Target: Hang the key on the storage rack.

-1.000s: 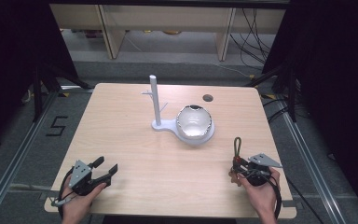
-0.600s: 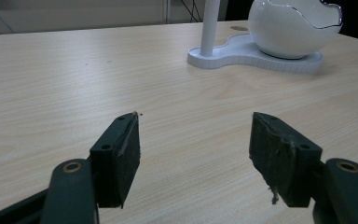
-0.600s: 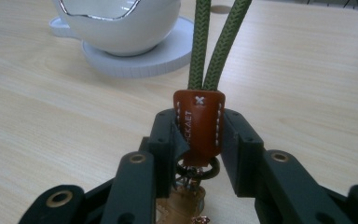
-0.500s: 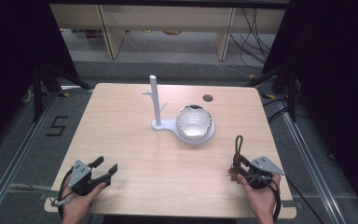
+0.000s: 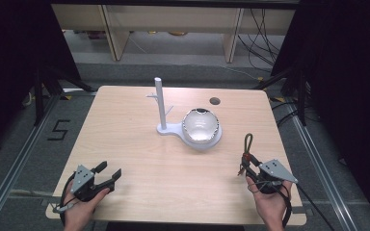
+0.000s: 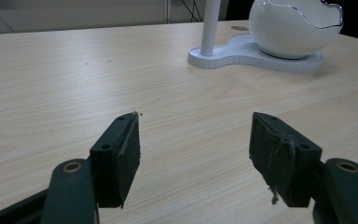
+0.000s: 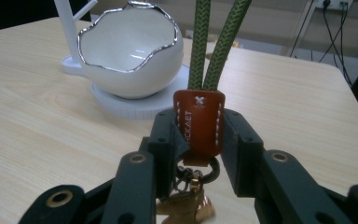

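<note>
1. Right hand-held gripper (image 7: 198, 140) is clamped on the brown leather tab of a keychain (image 7: 199, 122), green cord loop pointing up, probably so it can be hung on a peg of the white stand (image 5: 161, 103).
2. Keychain sits at the near right of the table (image 5: 139, 144), well apart from the stand.
3. Left hand-held gripper (image 6: 193, 154) rests wide, holding nothing.
4. Metal ring and keys under the tab are mostly hidden by the jaws; the egg-shaped bowl's (image 5: 201, 126) interior looks empty.

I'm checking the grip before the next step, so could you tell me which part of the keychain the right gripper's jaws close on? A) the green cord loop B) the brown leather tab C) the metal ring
B: the right gripper pinches the brown leather tab, with the green cord loop rising free above it.
</note>
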`<state>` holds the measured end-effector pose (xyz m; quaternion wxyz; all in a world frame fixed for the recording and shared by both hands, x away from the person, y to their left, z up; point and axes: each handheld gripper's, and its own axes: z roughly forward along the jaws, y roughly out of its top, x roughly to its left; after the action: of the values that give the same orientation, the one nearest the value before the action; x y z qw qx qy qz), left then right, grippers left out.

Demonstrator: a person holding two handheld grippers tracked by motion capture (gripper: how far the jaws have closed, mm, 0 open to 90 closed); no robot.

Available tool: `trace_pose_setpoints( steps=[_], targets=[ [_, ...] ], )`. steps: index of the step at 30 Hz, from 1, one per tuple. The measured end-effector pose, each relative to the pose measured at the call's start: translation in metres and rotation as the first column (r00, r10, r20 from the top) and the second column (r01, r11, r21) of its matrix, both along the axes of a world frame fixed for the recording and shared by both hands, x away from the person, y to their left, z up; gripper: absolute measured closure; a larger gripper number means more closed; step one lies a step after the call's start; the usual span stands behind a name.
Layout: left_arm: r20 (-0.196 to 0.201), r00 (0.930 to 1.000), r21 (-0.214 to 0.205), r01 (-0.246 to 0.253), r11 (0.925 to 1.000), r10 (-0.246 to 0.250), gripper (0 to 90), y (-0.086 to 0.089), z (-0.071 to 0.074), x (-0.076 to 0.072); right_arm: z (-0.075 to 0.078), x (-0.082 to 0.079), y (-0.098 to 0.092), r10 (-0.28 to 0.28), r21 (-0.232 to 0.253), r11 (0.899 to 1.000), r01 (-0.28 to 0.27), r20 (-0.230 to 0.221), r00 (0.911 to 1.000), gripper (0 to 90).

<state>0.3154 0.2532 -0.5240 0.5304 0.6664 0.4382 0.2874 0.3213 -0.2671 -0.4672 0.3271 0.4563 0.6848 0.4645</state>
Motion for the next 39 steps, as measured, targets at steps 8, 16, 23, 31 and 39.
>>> trace_pose_setpoints(
  steps=[8, 16, 23, 31, 39],
  targets=[
    [-0.008, 0.9999, -0.007, 0.008, 0.9999, -0.008, 33.0, 0.0, 0.0, 0.0, 0.013, -0.003, 0.007, 0.006, -0.002, 1.0, -0.006, 0.043, 0.999, 68.1],
    [-0.005, 0.9999, -0.006, 0.011, 0.9999, -0.011, 33.3, 0.0, 0.0, 0.0, 0.019, -0.002, 0.009, 0.022, 0.032, 0.999, -0.024, 0.072, 0.9972, 68.1],
    [-0.012, 0.9999, -0.007, 0.006, 1.0, -0.006, 33.4, 0.001, 0.0, 0.0, 0.023, -0.002, 0.013, 0.029, 0.023, 0.999, -0.032, 0.092, 0.9953, 68.1],
    [-0.03, 0.9995, -0.026, 0.008, 0.9996, -0.009, 32.8, -0.001, 0.003, 0.0, 0.023, -0.005, 0.019, 0.036, 0.029, 0.999, -0.039, 0.103, 0.994, 68.1],
    [-0.018, 0.9932, -0.062, 0.114, 0.9915, -0.115, 35.6, -0.015, 0.028, 0.001, 0.02, -0.008, 0.03, 0.065, 0.026, 0.997, -0.068, 0.097, 0.9932, 68.1]
  ],
)
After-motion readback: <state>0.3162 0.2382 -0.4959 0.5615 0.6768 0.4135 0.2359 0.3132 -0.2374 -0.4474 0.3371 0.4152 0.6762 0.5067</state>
